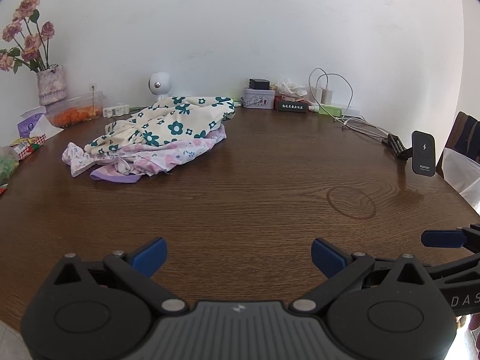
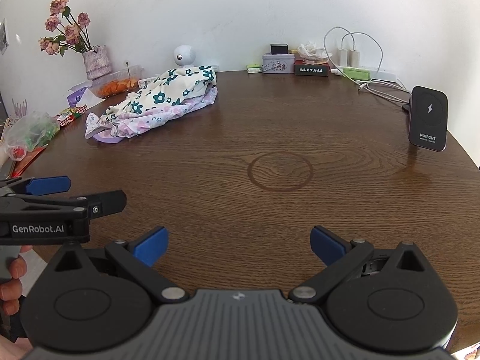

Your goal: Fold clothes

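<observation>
Our left wrist view sits low at the near edge of the wooden table (image 1: 240, 204), facing the white wall, its own gripper (image 1: 239, 254) filling the lower frame. Our right wrist view looks the same way from just beside it (slightly rightward), and each catches the other gripper at its edge. Both share the crumpled clothes pile (image 2: 156, 102), upper left, and the wireless charger (image 2: 428, 118), right.

Clothes (image 1: 150, 135) lie on table (image 1: 255, 195) (left, rear).
</observation>
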A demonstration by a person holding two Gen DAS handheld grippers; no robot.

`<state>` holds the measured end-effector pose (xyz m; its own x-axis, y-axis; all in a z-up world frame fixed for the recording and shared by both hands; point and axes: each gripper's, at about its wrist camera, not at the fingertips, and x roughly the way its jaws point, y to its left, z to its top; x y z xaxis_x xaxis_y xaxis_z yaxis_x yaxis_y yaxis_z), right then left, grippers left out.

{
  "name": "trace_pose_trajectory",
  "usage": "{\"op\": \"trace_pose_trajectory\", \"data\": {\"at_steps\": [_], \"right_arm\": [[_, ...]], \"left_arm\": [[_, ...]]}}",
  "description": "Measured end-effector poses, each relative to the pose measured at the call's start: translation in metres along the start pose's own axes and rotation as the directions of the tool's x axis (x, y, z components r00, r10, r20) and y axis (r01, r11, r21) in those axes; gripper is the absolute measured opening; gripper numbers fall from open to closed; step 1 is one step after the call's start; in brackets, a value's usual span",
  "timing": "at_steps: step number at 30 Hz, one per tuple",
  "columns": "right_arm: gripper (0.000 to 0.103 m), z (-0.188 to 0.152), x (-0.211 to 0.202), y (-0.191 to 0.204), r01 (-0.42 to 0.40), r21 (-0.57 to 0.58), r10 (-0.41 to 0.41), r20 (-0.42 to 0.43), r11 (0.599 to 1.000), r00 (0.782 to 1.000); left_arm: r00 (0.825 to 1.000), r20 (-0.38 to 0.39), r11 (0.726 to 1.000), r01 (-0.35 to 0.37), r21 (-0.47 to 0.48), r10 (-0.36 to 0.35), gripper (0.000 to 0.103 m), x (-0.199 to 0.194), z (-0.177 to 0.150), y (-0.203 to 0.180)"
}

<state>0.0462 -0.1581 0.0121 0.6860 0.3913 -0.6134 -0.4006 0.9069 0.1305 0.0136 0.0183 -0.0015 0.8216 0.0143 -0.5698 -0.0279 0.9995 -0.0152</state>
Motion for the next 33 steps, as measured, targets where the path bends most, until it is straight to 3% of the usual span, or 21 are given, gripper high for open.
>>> {"op": "trace_pose_trajectory", "data": {"at_steps": [8,17,27,33], "right_arm": [[0.103,0.031,0.023,0.009,-0.046,-0.045,0.046,-0.004,0.998,0.999],[0.103,0.091,0.062,0.028,-0.080,-0.153,0.081,0.006,0.985,0.997],[0.103,0.176,0.131,0.039,-0.107,-0.204,0.111,0.009,0.973,0.994],[0.103,0.217,0.184,0.049,-0.147,-0.191,0.142,-0.039,0.971,0.989]], "left_arm": [[0.999,0.005,0.999,-0.035,-0.027,0.035,0.103,0.017,0.024,0.021],[0.993,0.028,0.994,-0.110,-0.026,0.110,0.103,0.052,0.072,0.054],[0.983,-0.010,0.982,-0.183,-0.045,0.183,0.103,0.111,0.128,0.099],[0.967,-0.046,0.967,-0.251,-0.031,0.250,0.103,0.154,0.150,0.122]]}}
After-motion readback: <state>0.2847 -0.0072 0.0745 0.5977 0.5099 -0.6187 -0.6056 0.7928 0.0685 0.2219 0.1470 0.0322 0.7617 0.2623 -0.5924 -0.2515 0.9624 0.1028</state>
